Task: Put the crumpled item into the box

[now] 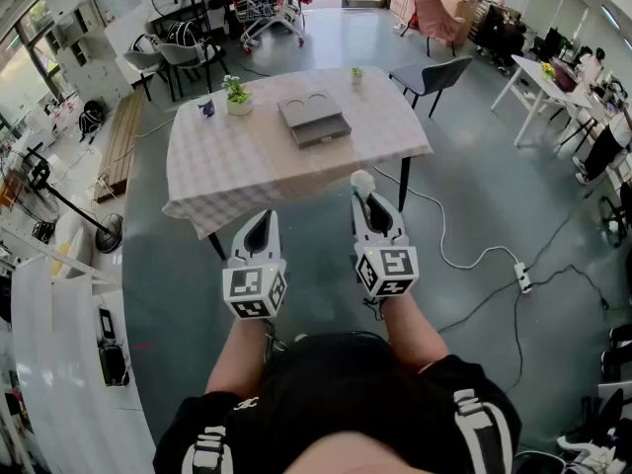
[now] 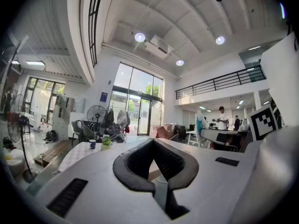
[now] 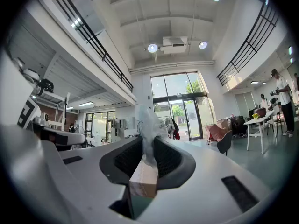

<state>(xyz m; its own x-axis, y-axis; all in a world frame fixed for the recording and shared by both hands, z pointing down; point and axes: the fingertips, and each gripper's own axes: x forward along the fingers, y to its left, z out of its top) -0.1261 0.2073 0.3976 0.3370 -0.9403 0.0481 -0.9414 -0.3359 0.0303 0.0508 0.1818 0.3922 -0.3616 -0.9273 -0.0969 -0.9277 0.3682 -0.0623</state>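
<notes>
A crumpled whitish item (image 1: pixel 362 180) sticks up from the tips of my right gripper (image 1: pixel 371 208), which is shut on it. In the right gripper view the crumpled item (image 3: pixel 146 123) is pinched between the dark pads of the right gripper (image 3: pixel 148 148). The grey box (image 1: pixel 314 118) lies flat and closed on the checked table (image 1: pixel 247 166), toward its far middle. My left gripper (image 1: pixel 259 231) is shut and holds nothing; in its own view the left gripper (image 2: pixel 153 144) has its tips together. Both grippers hover over the floor just short of the table's near edge.
On the table stand a potted plant (image 1: pixel 237 97), a dark cup (image 1: pixel 206 109) and a small plant (image 1: pixel 356 73). A dark chair (image 1: pixel 433 73) stands at the far right corner. A cable with a power strip (image 1: pixel 521 278) lies on the floor to the right. A floor fan (image 1: pixel 69 207) stands at the left.
</notes>
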